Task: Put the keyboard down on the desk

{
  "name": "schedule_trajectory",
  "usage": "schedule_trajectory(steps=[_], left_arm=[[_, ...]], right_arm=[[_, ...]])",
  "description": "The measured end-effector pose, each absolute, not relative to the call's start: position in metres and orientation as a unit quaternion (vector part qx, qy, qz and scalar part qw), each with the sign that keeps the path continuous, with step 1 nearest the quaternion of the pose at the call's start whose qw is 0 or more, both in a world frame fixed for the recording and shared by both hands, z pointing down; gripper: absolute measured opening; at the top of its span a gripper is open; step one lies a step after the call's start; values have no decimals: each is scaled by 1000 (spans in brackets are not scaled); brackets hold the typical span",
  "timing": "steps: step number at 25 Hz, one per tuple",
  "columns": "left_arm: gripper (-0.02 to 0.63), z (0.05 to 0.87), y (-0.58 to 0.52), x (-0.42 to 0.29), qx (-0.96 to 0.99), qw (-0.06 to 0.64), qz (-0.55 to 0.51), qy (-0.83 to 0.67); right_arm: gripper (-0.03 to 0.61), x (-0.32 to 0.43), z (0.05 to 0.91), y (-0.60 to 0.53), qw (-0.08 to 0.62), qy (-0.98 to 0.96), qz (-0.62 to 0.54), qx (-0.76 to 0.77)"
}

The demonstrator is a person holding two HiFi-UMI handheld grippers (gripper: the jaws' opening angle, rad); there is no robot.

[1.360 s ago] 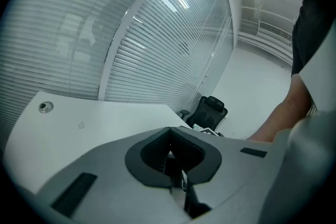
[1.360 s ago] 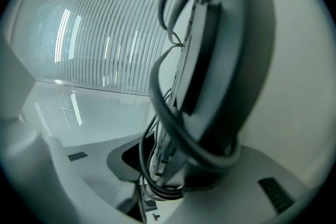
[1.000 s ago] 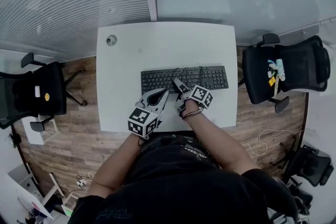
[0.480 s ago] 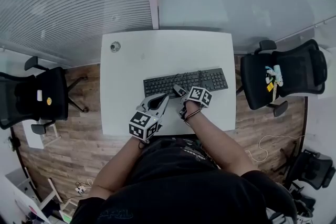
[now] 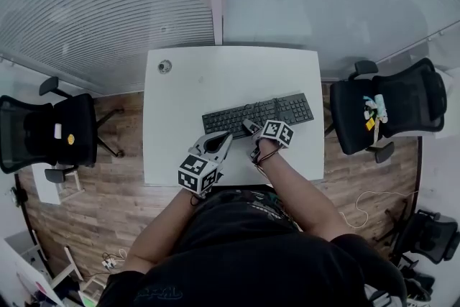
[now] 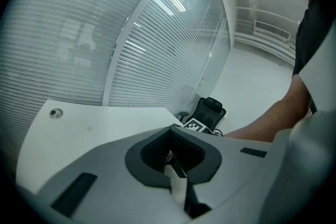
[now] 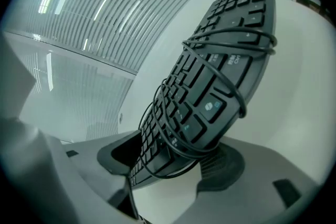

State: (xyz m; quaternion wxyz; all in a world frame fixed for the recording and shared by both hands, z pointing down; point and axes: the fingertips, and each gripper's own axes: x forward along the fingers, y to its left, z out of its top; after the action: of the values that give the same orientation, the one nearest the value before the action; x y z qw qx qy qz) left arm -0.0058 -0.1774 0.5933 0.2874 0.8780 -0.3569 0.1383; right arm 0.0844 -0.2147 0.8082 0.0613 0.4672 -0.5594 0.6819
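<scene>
On the desk [image 5: 187, 97] lies the keyboard [image 5: 257, 114], its near edge between the jaws of the right gripper [image 5: 250, 128], which have just been opening wide. The left gripper [image 5: 223, 137] is closed and empty. The wound cable [image 7: 229, 85] could snag a withdrawing jaw and drag the keyboard.

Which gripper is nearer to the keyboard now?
Right. The right gripper, its jaws just opened wider, straddles the near edge of the keyboard; the left gripper, jaws together, is just short of that edge.

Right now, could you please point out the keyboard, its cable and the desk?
keyboard [image 5: 237, 118]: head view, left half of its keys.
cable [image 7: 239, 104]: right gripper view, loop wound across the keys.
desk [image 5: 215, 79]: head view, bare top behind the keyboard.
</scene>
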Motion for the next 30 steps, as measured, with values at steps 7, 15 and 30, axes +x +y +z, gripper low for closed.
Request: schedule_trajectory(steps=[7,15,30], left_arm=[[15,585,-172,-13,880,280,135,-360],[15,580,-166,-19,883,275,130,-358],[15,567,-152,-20,896,257,124,-340]], right_arm=[[331,89,807,-209,68,-554,673,485],[342,100,809,-194,58,-537,670,510],[347,107,793,-181,47,-547,647,530]])
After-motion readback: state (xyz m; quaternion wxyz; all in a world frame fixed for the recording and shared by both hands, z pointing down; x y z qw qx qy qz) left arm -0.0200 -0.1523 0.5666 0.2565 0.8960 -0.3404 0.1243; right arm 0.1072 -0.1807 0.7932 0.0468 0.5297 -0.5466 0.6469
